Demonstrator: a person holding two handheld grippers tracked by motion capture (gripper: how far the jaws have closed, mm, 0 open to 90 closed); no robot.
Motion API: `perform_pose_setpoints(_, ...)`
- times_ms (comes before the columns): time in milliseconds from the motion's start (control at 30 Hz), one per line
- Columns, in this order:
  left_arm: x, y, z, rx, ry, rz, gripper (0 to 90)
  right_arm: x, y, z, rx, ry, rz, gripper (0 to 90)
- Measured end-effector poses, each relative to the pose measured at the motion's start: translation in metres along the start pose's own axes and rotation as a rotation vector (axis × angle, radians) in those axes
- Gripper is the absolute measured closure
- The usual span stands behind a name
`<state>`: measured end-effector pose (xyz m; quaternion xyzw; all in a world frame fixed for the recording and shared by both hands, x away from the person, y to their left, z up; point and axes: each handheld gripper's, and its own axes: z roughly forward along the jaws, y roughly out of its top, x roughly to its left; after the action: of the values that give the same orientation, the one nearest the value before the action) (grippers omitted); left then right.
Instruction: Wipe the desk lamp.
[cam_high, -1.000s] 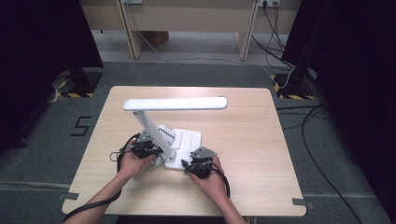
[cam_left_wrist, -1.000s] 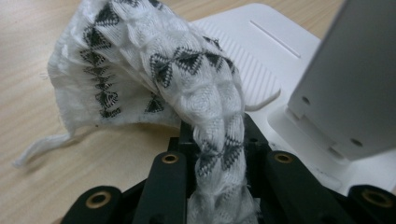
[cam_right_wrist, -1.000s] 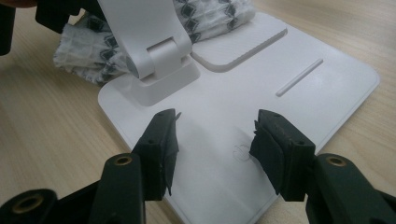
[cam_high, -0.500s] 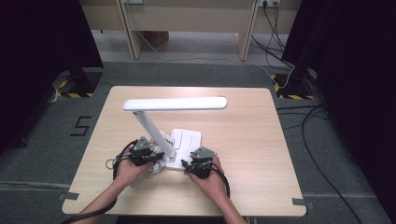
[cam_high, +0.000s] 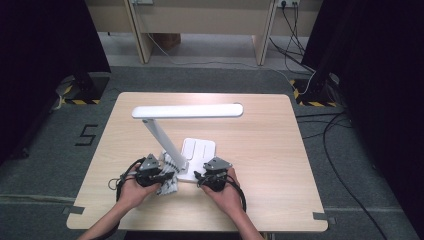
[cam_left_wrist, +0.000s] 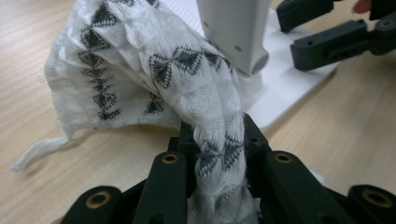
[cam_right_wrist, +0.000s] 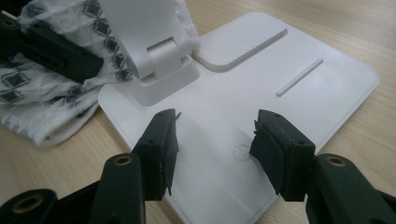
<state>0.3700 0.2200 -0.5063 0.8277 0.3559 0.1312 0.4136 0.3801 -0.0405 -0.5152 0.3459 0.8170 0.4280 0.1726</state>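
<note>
Sharing one table (cam_high: 280, 150): one lamp (cam_high: 187, 111), one cloth (cam_left_wrist: 154, 70).

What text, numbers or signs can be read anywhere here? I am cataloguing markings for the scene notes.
"5": painted dark on the grey floor left of the table.
A small round power-type symbol, no letters: on the white lamp base at, faint.
Cloth: black diamond pattern, no writing.
Nothing else is readable.

Wood table (cam_high: 280, 150) on grey carpet; cables (cam_high: 345, 130), probably a "5" floor mark (cam_high: 86, 135).
</note>
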Motion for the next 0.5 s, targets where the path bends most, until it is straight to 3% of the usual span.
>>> perform_pose_setpoints(500,-0.025,-0.013,-0.017,-0.003,-0.04,0.019,75.6,0.0,0.0,0.0,0.0,0.0,-0.001,49.4)
